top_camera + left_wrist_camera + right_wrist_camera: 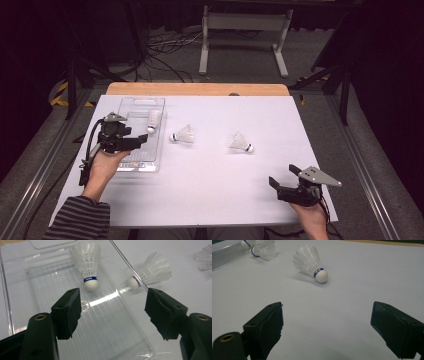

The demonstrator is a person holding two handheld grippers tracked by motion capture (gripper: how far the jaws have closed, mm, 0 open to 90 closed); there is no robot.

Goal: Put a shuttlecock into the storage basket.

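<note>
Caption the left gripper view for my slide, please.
Open left claw above a clear tray holding one shuttlecock; another shuttlecock lies outside.

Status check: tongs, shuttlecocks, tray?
Left tongs open over clear tray, empty. Right tongs open, empty. One shuttlecock in tray, two on table. Nothing in the way.

The shuttlecock (88, 263) in the tray bears "PEAK" on its blue band.

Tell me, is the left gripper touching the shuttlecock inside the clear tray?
Apart. The left gripper view shows the left gripper open, with bare tray floor between its jaws and the shuttlecock.
</note>
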